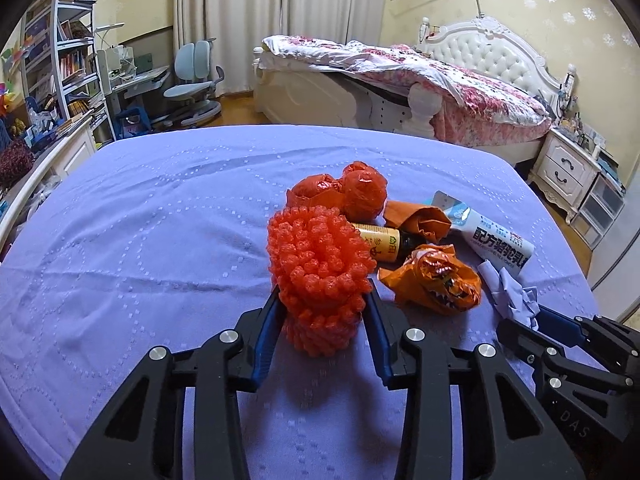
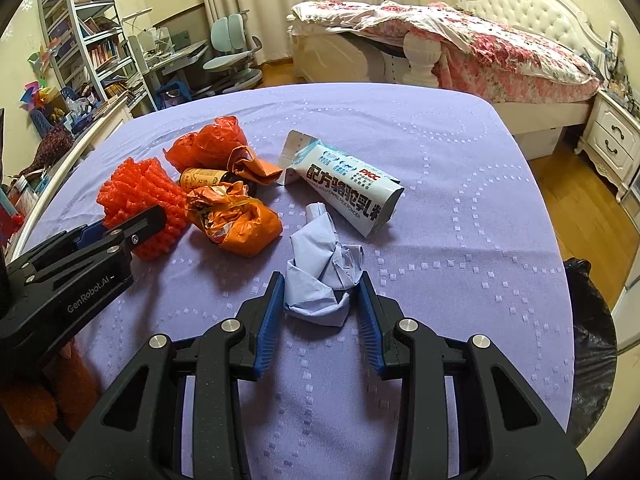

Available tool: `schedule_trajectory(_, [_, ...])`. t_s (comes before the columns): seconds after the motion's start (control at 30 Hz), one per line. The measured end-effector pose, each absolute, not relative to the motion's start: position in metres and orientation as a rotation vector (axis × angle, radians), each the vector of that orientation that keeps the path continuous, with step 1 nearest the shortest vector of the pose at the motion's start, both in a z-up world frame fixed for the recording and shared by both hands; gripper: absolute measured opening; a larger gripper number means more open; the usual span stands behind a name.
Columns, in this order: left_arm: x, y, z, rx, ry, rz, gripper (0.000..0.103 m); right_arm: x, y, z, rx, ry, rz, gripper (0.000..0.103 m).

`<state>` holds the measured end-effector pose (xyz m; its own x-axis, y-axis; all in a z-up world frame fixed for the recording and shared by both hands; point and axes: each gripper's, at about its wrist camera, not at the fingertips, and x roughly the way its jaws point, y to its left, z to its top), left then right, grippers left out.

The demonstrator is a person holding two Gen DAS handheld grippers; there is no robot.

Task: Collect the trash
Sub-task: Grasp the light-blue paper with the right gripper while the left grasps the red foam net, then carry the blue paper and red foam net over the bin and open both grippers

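Observation:
Trash lies on a purple tablecloth [image 1: 140, 240]. My left gripper [image 1: 322, 296] is shut on a red foam fruit net [image 1: 316, 256], its fingers pressing both sides; the net also shows in the right wrist view [image 2: 140, 196]. My right gripper [image 2: 318, 284] has its jaws around a crumpled pale blue paper [image 2: 320, 276], touching or nearly touching it; the paper also shows in the left wrist view [image 1: 508, 288]. Nearby lie an orange crumpled wrapper [image 2: 236, 220], a milk powder pouch [image 2: 348, 184], a small brown bottle [image 2: 204, 178] and red plastic bags [image 2: 208, 144].
A black trash bag [image 2: 592, 344] hangs open past the table's right edge. A bed [image 1: 420, 76], a nightstand [image 1: 568, 168], a desk with a chair [image 1: 192, 80] and bookshelves [image 1: 68, 52] stand beyond the table.

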<state>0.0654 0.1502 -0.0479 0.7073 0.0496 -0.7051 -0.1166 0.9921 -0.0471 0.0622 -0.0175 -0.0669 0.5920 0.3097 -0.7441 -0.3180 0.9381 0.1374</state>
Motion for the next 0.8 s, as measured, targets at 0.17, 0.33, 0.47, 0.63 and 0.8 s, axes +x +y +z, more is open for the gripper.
schedule_trajectory(0.17, [0.051, 0.146, -0.045, -0.088, 0.775, 0.088, 0.040, 0.050, -0.020, -0.066, -0.009, 0.854, 0.368, 0.035])
schedule_trajectory(0.33, [0.037, 0.138, -0.043, -0.087, 0.773, 0.068, 0.040, 0.035, -0.031, -0.064, -0.003, 0.844, 0.359, 0.035])
schedule_trajectory(0.47, [0.028, 0.128, -0.040, -0.080, 0.765, 0.042, 0.040, 0.023, -0.043, -0.063, 0.002, 0.837, 0.342, 0.035])
schedule_trajectory(0.63, [0.022, 0.107, -0.037, -0.062, 0.753, -0.004, 0.040, 0.009, -0.063, -0.060, 0.018, 0.827, 0.309, 0.035])
schedule_trajectory(0.8, [0.017, 0.080, -0.034, -0.042, 0.743, -0.064, 0.040, -0.003, -0.090, -0.056, 0.042, 0.807, 0.262, 0.035])
